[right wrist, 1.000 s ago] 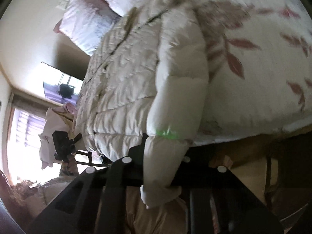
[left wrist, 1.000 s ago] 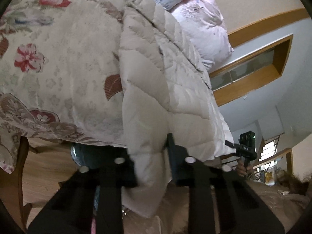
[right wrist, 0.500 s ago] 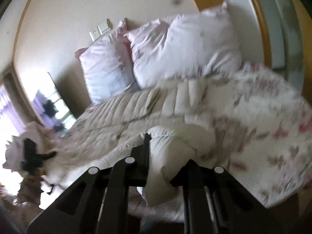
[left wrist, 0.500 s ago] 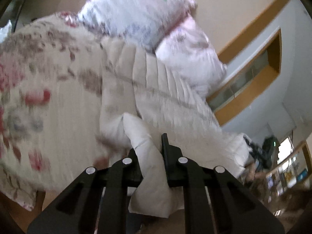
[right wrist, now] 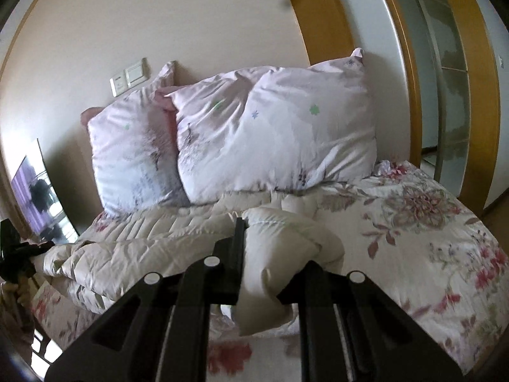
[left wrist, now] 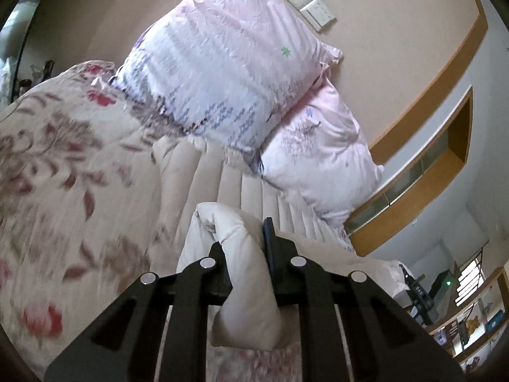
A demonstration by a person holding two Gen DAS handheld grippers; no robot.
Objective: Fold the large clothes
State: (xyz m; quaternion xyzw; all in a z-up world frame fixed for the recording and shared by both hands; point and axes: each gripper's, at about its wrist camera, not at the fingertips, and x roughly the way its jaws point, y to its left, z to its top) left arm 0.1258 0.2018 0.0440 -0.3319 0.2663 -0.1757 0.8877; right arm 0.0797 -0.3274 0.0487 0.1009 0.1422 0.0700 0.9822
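A cream quilted down jacket (right wrist: 152, 238) lies spread across the bed, its body reaching up to the pillows. My left gripper (left wrist: 245, 248) is shut on one puffy end of the jacket (left wrist: 241, 273), which hangs out below the jaws. My right gripper (right wrist: 270, 254) is shut on the other puffy end of the jacket (right wrist: 280, 254), bunched between the fingers. Both held ends are lifted over the jacket's body. The far part of the jacket (left wrist: 222, 181) runs under the pillows' edge.
The bed has a floral cover (right wrist: 429, 238) (left wrist: 63, 175). Two pale pink pillows (right wrist: 273, 133) (left wrist: 222, 73) lean against the wall at the head. A wall switch plate (right wrist: 130, 76) is above them. A wooden door frame (right wrist: 334, 16) stands to the right.
Both grippers have risen from below the bed's edge and swung toward the pillows, carrying the jacket's ends up and over its body. Both stay shut on the jacket.
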